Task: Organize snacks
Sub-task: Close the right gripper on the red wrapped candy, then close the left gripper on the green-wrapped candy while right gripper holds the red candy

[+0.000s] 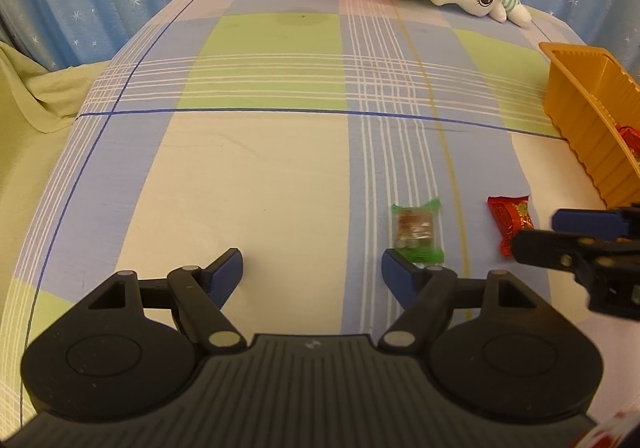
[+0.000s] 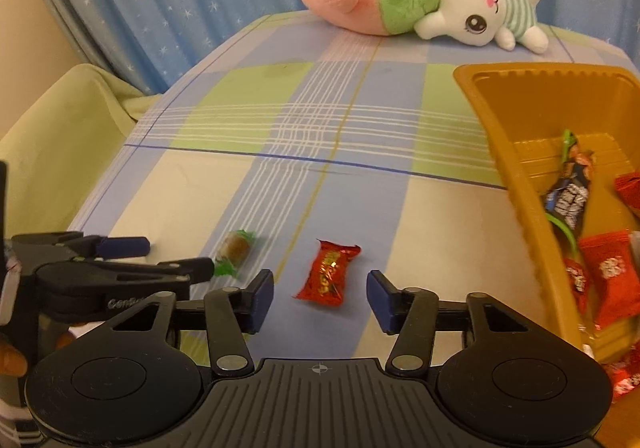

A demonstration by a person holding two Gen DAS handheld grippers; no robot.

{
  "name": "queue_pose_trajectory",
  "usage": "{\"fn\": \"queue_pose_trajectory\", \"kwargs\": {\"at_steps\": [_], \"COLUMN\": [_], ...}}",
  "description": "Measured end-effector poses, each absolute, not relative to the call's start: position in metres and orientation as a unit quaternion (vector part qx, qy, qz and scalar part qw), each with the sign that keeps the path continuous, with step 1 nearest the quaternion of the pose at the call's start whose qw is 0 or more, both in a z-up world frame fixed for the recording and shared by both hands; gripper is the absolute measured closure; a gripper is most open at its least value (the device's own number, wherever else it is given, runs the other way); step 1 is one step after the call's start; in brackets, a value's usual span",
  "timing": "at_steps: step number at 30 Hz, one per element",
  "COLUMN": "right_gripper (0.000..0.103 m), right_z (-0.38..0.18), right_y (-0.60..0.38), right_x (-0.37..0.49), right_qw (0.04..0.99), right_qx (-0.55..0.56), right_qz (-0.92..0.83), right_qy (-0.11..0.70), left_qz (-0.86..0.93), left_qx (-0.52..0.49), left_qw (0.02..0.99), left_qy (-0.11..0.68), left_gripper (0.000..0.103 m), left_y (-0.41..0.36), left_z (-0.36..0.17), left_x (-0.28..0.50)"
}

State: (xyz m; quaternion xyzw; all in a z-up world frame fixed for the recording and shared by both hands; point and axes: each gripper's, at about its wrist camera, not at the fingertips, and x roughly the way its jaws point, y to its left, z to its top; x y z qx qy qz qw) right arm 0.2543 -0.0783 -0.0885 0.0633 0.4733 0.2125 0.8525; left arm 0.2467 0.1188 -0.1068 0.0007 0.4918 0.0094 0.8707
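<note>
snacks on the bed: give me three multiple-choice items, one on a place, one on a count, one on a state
1. Where does the red candy lie?
A. in the gold tray
B. on the bedsheet, ahead of the right claw
C. on the plush rabbit

2. How many wrapped snacks lie loose on the bedsheet, outside the tray?
A. two
B. four
C. none

3. What is the state of the left claw?
A. shut on the green candy
B. shut on nothing
C. open, holding nothing

Answers:
1 B: it lies flat on the sheet in front of the right claw, left of the gold tray.
2 A: only the red candy and the green candy.
3 C: its fingers stand wide apart over bare sheet.
</note>
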Motion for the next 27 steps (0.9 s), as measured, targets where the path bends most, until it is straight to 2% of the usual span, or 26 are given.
{"fn": "queue_pose_trajectory", "kwargs": {"at_steps": [9,11,13,21,27], "right_gripper": [0.067,0.077,0.079,0.08,0.08], "right_z": [-0.101,-0.103,-0.103,-0.103,-0.102], "right_y": [-0.071,-0.07,-0.07,-0.084,-0.091], "right_x": [0.269,0.27,0.27,0.268,0.266], "right_qw": [0.852,0.853,0.855,0.859,0.86], "right_qx": [0.067,0.06,0.049,0.045,0.052], "right_qz": [0.203,0.204,0.203,0.19,0.184], "right_qy": [0.479,0.477,0.474,0.474,0.474], "left_qz": [-0.011,-0.02,-0.033,-0.086,-0.102], "left_qx": [-0.025,-0.031,-0.035,-0.014,0.0], "left_qw": [0.873,0.874,0.876,0.874,0.871], "left_qy": [0.487,0.484,0.481,0.478,0.48], "left_gripper": [0.029,0.029,0.03,0.044,0.063], "left_y": [0.123,0.122,0.117,0.089,0.077], "left_z": [-0.098,-0.094,-0.092,-0.097,-0.104], "left_x": [0.244,0.245,0.247,0.258,0.268]}}
